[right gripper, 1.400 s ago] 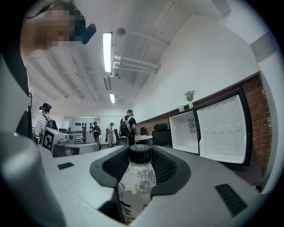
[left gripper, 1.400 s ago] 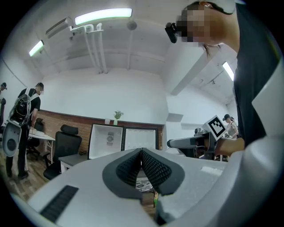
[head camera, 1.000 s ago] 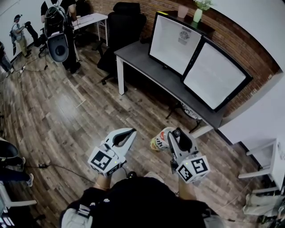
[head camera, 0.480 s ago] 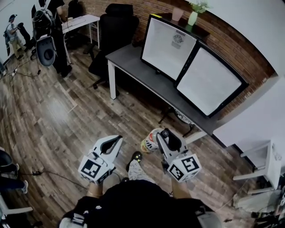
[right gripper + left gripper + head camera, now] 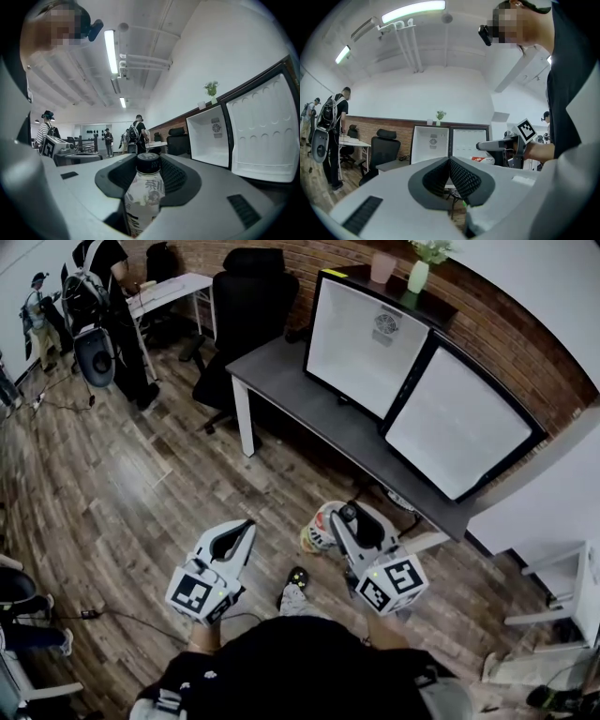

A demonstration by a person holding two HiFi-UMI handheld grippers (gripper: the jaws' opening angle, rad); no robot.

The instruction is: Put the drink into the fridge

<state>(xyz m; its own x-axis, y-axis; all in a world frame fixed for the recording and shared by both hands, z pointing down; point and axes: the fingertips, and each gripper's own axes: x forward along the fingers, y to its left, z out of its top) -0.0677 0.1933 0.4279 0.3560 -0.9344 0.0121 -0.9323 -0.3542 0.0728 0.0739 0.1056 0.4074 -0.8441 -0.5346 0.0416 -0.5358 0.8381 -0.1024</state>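
White printed drink bottle [image 5: 143,199], black cap

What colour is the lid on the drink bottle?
Black. The cap on the drink bottle shows best in the right gripper view.

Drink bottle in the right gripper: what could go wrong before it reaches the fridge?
The bottle is held only by the right gripper's jaws, so it might slip or swing while carried. The fridge stands back on the desk with its door open, so bottle or gripper could knock the desk edge or door.
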